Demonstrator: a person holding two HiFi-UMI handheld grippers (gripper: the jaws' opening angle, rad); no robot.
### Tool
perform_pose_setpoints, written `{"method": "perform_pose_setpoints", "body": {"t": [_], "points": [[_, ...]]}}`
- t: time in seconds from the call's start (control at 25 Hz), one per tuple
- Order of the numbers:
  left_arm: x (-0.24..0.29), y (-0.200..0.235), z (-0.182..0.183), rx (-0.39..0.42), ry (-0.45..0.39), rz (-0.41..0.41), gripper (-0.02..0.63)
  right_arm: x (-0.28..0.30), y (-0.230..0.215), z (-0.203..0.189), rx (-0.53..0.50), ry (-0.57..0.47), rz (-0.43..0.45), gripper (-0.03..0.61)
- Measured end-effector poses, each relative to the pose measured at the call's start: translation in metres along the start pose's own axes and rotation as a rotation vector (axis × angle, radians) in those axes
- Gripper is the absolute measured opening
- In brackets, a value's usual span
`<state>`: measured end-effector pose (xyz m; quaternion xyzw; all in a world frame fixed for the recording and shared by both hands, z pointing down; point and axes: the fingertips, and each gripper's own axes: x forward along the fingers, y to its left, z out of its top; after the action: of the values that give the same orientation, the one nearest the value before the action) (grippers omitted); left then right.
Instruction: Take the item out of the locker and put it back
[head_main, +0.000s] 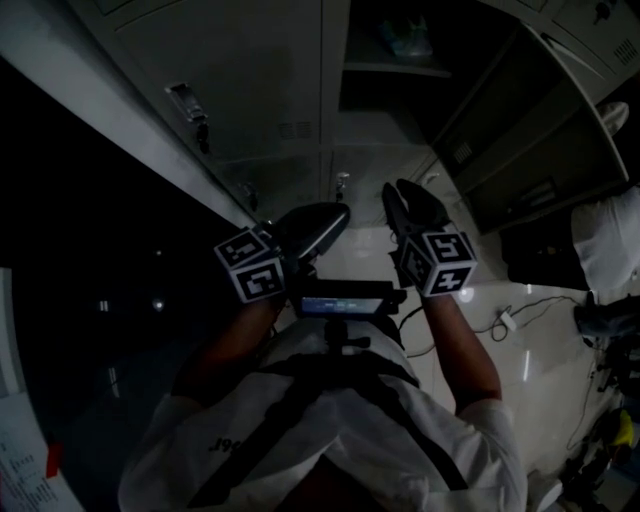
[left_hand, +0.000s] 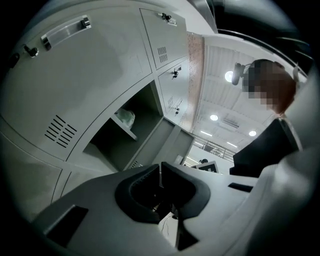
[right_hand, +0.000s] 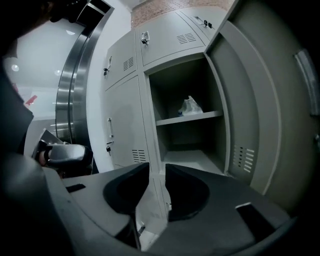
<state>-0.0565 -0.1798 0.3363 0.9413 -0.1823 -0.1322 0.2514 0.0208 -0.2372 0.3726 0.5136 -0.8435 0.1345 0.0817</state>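
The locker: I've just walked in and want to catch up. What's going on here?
A person stands facing the open locker with a gripper in each hand. A pale crumpled bag sits on the locker's shelf, and the door is swung wide to the right. The right gripper points at the compartment, jaws apart with nothing between them. The left gripper is shut and empty. Neither touches the bag, so it is either not yet taken out or already put back.
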Motion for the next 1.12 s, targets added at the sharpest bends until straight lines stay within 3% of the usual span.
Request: {"method": "perform_pose_setpoints", "body": {"t": [0.24,0.32,0.6,1.12], "points": [[0.026,-0.002,0.018,0.061,-0.016,0.006,0.002,0.012,-0.015,0.041,-0.049,-0.047,0.013,0.133],[0.035,-0.001,0.022,0.086,-0.019,0.001,0.035,0.016,-0.023,0.056,-0.075,-0.072,0.003,0.133],[0.064,0.000,0.039,0.130,-0.021,-0.008,0.035,0.033,-0.053,0.106,-0.165,-0.146,-0.037,0.148],[0.097,0.017,0.078,0.205,-0.037,0.007,0.035,0.075,-0.074,0.163,-0.222,-0.196,-0.079,0.172]]}}
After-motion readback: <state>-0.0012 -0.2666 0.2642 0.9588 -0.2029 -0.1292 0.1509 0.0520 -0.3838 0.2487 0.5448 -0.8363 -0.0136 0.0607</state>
